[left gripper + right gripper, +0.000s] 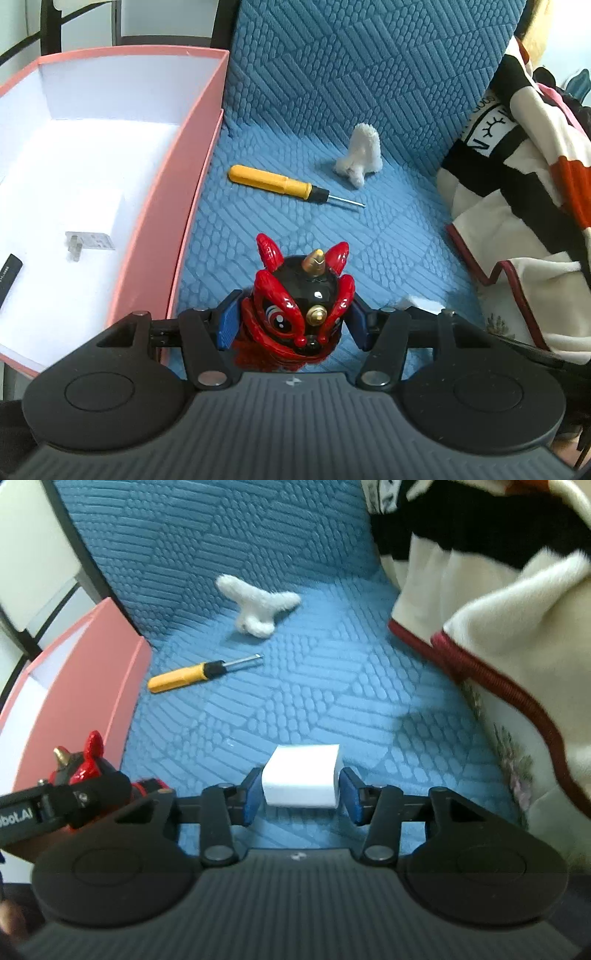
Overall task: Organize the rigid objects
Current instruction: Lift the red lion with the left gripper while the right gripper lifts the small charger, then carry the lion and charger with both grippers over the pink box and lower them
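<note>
Sitting off to the left of the left gripper (293,325): pink box (192,177), open, white inside, already holding a small plug-like piece (86,242) and a dark strip (9,277) at its near edge. Pinching the lion-dance figurine (299,306) between the blue pads, fingers closing on its flanks, horn pointing away from the camera. Probably lifting it off the blue cushion (332,92) toward that box. Keeping the grip low on the glossy body, since that shell is looking slippery and top-heavy; carrying it level over the pink wall before lowering.

Lying ahead of both grippers: yellow screwdriver (275,182), tip aimed right, and just beyond it a white plush piece (360,153), soft, likely not belonging with the rigid lot.

Moving right: right gripper (301,795) clamping a white block (301,781) squarely between its pads, left pad touching, right pad appearing just against the side. Holding it clear of the left gripper, seen close on the left in the right wrist view. Draping at far right: a striped blanket (480,609); steering wide of it.
</note>
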Tool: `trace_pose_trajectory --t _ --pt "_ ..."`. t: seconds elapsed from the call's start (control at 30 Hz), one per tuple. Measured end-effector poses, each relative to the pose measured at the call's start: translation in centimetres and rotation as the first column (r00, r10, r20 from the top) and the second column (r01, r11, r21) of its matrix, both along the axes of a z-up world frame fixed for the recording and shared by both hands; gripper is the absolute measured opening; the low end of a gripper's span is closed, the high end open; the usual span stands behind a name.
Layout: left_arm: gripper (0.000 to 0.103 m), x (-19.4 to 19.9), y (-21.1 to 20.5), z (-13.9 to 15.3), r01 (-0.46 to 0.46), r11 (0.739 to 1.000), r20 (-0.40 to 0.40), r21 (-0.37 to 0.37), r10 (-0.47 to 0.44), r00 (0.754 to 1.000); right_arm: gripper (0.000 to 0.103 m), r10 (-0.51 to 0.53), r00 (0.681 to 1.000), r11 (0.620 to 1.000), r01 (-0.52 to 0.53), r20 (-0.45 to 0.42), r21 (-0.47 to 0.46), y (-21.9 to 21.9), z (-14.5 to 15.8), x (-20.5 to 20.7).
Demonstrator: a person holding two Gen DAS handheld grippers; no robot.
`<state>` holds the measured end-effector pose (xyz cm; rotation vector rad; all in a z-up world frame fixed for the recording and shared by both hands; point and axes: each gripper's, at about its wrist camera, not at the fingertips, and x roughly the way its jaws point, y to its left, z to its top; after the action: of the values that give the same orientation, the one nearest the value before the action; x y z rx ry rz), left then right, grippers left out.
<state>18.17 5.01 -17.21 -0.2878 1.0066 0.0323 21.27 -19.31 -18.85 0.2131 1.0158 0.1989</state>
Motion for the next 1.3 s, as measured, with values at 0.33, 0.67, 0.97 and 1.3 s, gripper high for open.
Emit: trace_pose_trajectory --t 0.33,0.67,0.97,1.3 --pt "0.064 -0.6 0.3 2.2 0.022 1.000 0.029 0.014 -0.023 0.999 0.047 0.034 0.999 0.998 -0.034 0.010 -0.054 0.7 0.2 -0.9" --pt "0.064 -0.2 1.8 4.6 0.055 0.998 0.035 -0.030 -0.054 0.998 0.047 0.045 0.999 0.997 -0.044 0.021 -0.065 1.7 2.6 -1.4" --pt "0.064 0.1 4.5 7.4 0.044 0.997 0.074 -0.055 -0.040 0.996 0.047 0.101 0.990 0.994 -0.096 0.095 -0.051 4.0 8.1 -1.0" --pt "0.064 1.1 10.3 11.5 0.011 0.999 0.105 -0.048 -0.006 0.994 0.047 0.191 0.968 0.981 -0.184 0.162 -0.054 9.4 14.0 -0.3"
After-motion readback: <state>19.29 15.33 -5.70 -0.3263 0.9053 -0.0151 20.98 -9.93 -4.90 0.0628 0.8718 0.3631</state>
